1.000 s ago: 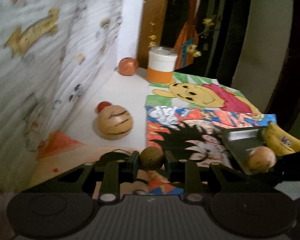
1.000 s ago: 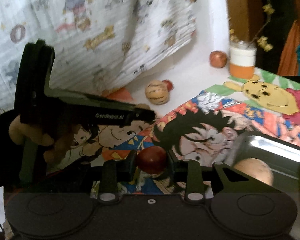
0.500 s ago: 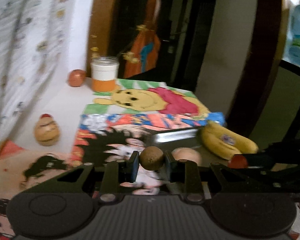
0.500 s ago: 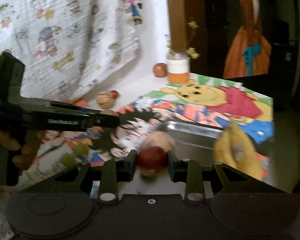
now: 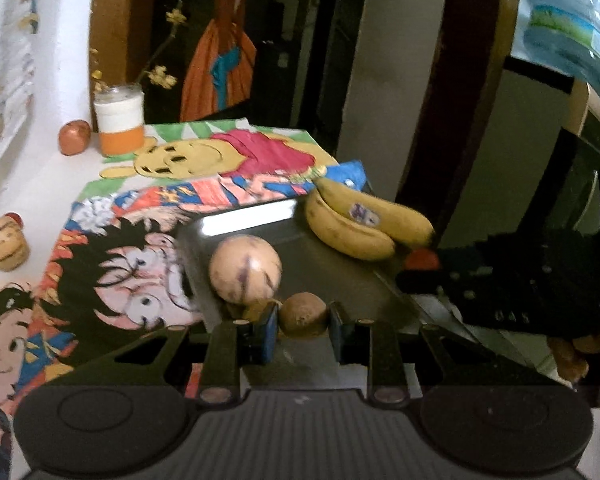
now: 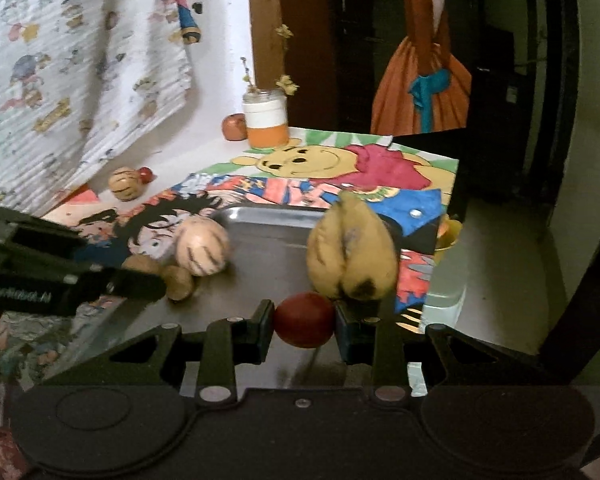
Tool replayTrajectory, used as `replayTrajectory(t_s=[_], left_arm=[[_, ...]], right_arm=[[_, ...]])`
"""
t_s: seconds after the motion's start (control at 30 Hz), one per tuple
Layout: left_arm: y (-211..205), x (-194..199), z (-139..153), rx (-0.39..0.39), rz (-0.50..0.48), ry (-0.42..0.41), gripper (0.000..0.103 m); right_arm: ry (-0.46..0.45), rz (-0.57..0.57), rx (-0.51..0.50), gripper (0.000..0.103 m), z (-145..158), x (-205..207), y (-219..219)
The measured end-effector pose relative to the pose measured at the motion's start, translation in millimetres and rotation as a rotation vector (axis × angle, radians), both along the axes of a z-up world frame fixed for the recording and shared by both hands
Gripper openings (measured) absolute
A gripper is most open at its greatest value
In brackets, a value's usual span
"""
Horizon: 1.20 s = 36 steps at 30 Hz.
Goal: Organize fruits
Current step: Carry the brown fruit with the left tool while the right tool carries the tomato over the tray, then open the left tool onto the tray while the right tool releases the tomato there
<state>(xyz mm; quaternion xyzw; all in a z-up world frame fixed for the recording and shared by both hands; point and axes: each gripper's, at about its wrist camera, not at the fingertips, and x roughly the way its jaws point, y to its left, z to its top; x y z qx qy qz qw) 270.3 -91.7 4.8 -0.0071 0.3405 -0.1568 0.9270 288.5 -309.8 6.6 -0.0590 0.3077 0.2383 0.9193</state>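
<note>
My left gripper point(image 5: 303, 326) is shut on a small brown round fruit point(image 5: 303, 315) and holds it over the near part of the metal tray point(image 5: 324, 264). My right gripper point(image 6: 305, 326) is shut on a small dark red fruit point(image 6: 305, 319), also over the tray point(image 6: 272, 256). A pale striped round fruit point(image 5: 245, 269) and a pair of bananas point(image 5: 364, 224) lie in the tray; they also show in the right wrist view, the fruit point(image 6: 203, 245) and the bananas point(image 6: 352, 252). The left gripper's body point(image 6: 60, 276) comes in from the left there.
A striped tan fruit point(image 5: 6, 243) with a small red one beside it lies on the white table at left. A reddish fruit point(image 5: 74, 137) and an orange-and-white jar point(image 5: 120, 124) stand at the back. Cartoon mats point(image 5: 204, 184) cover the table. The table's right edge drops off beyond the tray.
Both grippers have carried their fruits rightwards from the cartoon mats to over the metal tray. Each has stayed shut on its fruit throughout.
</note>
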Motion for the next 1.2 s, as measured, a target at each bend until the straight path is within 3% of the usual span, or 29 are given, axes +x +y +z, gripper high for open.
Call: replayTrajectory(t_s=[0.7,1.1,1.2], left_arm=[[-9,2,-21,0.044,0.014,0.052,0.030],[-7,-2,-15,0.040,0.024,0.056,0.032],[-6,-7,-8,0.031,0.027,0.041,0.037]], right_arm=[[0.020,-0.018,0.000,0.034,-16,8,-3],[0.001,-0.028,-0.007,0.036,-11,5,-4],[-0.010,-0.032,-0.006,0.038,-6,-1,-6]])
